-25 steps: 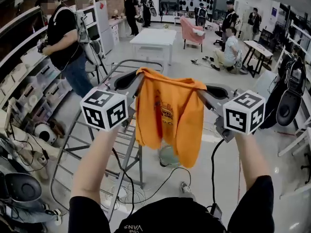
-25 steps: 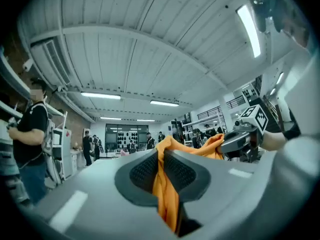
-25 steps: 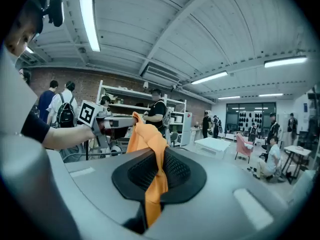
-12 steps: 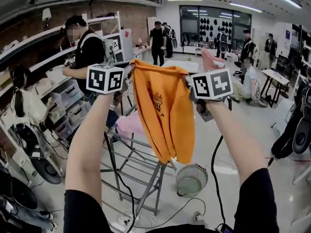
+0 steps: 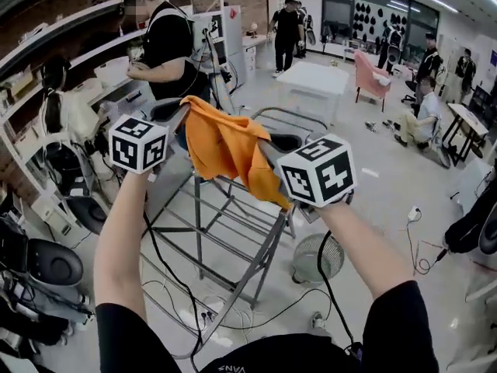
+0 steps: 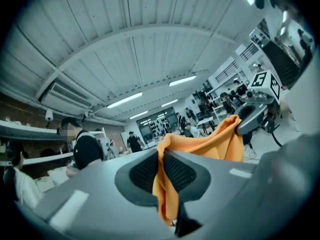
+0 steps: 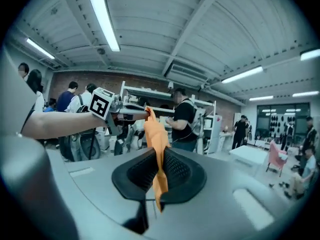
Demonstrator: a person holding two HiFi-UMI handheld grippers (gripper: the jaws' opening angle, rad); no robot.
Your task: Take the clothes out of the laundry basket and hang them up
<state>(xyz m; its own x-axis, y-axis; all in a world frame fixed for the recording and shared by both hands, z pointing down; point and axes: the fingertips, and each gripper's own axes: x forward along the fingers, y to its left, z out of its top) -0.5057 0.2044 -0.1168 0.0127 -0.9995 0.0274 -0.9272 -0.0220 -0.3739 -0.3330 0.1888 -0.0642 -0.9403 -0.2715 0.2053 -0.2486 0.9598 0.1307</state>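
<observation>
An orange T-shirt (image 5: 225,150) is stretched between my two grippers, held over the grey metal drying rack (image 5: 233,239). My left gripper (image 5: 180,109) is shut on one top corner of the shirt (image 6: 200,144); its pads pinch the cloth (image 6: 162,171). My right gripper (image 5: 272,148) is shut on the other corner, and the orange cloth (image 7: 159,149) runs out from between its pads toward the left gripper (image 7: 131,115). The shirt sags and bunches between them. The laundry basket is not visible.
A person in black (image 5: 167,41) stands just beyond the rack by the shelves (image 5: 70,61) on the left. A round fan (image 5: 318,259) and cables (image 5: 233,309) lie on the floor. A white table (image 5: 314,80), pink chair (image 5: 373,72) and more people are farther back.
The shirt hung flat and high between the grippers; both grippers have come down and forward over the rack, and the shirt now lies bunched and slanted. The head view has turned left.
</observation>
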